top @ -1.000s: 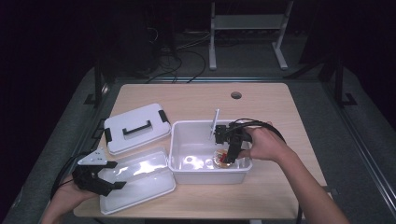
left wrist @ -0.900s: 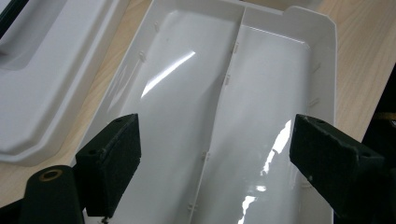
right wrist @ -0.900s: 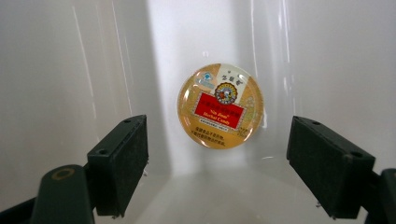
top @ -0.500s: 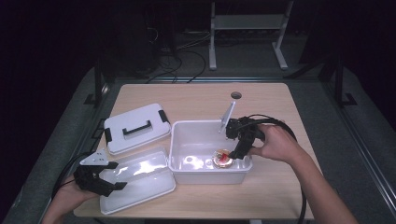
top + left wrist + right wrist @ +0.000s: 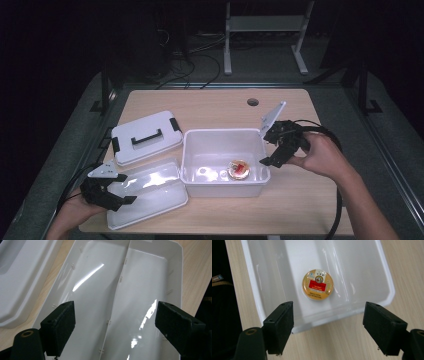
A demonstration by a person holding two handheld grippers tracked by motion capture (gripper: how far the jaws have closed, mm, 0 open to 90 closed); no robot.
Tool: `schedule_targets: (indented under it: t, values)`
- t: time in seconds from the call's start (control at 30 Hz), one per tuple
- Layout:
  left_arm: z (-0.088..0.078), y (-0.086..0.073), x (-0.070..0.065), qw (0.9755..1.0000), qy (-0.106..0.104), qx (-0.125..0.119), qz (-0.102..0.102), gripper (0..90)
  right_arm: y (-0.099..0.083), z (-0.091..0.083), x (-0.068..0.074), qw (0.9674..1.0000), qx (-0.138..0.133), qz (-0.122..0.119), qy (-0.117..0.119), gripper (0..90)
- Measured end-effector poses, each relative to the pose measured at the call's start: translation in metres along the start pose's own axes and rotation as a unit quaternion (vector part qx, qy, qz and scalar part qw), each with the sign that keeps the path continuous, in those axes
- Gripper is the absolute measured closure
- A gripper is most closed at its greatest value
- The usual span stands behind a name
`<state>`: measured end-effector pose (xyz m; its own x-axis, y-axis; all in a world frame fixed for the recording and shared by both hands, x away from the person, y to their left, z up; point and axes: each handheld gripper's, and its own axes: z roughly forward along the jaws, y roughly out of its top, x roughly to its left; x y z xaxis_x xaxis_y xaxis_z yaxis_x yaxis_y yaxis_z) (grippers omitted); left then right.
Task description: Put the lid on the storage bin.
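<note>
A small round gold tin with a red label (image 5: 238,169) (image 5: 318,285) lies flat on the floor of the open white plastic bin (image 5: 195,145) (image 5: 257,302), near its right end. My right gripper (image 5: 274,150) (image 5: 328,330) hovers open just outside the bin's right wall, with nothing between its jaws. Over the shallow white tray (image 5: 170,197) (image 5: 175,267) at the front left, my left gripper (image 5: 117,192) (image 5: 113,327) hangs open and empty.
A white lid with a black handle and black latches (image 5: 145,136) (image 5: 15,272) lies behind the tray, left of the bin. The wooden table (image 5: 210,107) has a round cable hole (image 5: 253,102) at the back. Cables trail from both grippers.
My right gripper has come up out of the bin and moved right to its outer wall, leaving the gold tin on the bin floor. The left gripper has stayed put.
</note>
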<state>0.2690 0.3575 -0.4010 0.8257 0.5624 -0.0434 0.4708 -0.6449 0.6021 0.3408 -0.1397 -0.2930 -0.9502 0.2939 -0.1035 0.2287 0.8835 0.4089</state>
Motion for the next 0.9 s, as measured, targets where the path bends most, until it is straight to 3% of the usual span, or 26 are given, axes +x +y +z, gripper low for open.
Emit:
schedule_targets:
  t: [0.4, 0.9]
  values:
    - [0.002, 0.001, -0.002, 1.0000, -0.001, 0.004, 0.004, 16.1, -0.044, -0.015, -0.001, 0.9988, -0.023, 0.043, -0.010, 24.1]
    - [0.006, 0.003, -0.004, 0.9998, 0.004, 0.016, 0.012, 16.2, -0.104, -0.002, 0.006, 0.9941, -0.031, 0.104, -0.008, 23.6]
